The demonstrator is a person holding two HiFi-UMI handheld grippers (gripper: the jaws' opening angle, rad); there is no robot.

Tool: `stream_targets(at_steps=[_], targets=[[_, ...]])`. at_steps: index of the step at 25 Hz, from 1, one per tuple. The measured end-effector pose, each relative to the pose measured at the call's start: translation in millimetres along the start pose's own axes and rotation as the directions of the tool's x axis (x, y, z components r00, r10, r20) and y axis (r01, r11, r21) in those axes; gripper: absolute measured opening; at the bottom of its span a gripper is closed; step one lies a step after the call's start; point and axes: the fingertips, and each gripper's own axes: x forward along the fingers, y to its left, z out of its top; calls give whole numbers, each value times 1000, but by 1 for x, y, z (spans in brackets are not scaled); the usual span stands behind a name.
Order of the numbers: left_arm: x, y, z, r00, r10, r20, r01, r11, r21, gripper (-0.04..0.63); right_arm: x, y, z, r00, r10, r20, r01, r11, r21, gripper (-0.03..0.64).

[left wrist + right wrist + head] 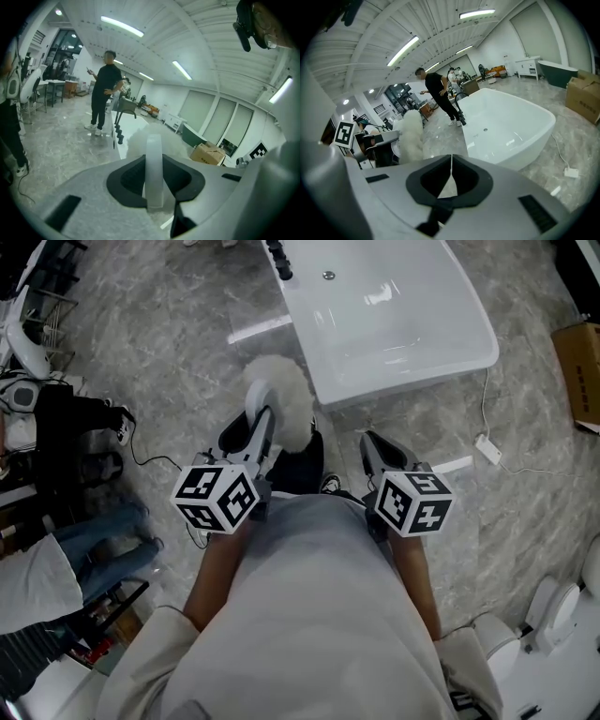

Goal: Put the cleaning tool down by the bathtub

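Note:
The cleaning tool is a fluffy white duster (281, 395) on a pale translucent handle (153, 159). My left gripper (264, 423) is shut on that handle and holds the fluffy head up in front of me, just short of the near-left corner of the white bathtub (394, 324). In the right gripper view the duster (411, 136) stands to the left of the bathtub (511, 122). My right gripper (377, 444) hovers beside the left one, over the floor in front of the tub; its jaws (451, 171) meet with nothing between them.
A person in black (438, 96) stands at the tub's far end near the black faucet (279, 259). A cardboard box (581, 371) sits at the right, with a cable and white adapter (487, 448) on the marble floor. White toilets (553, 610) stand at lower right; chairs and clutter at left.

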Motion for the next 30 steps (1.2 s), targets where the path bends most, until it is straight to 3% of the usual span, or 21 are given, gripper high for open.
stream_targets(at_steps=[17, 24, 30], targets=[[92, 59, 99, 990, -139, -1, 139, 990, -2, 86, 89, 20, 111, 998, -62, 34, 63, 997, -47, 12], [116, 87, 112, 987, -156, -30, 156, 988, -5, 86, 119, 35, 137, 996, -72, 51, 75, 994, -78, 12], [127, 101, 112, 984, -164, -63, 165, 986, 7, 86, 132, 36, 134, 996, -83, 27, 84, 994, -65, 12]])
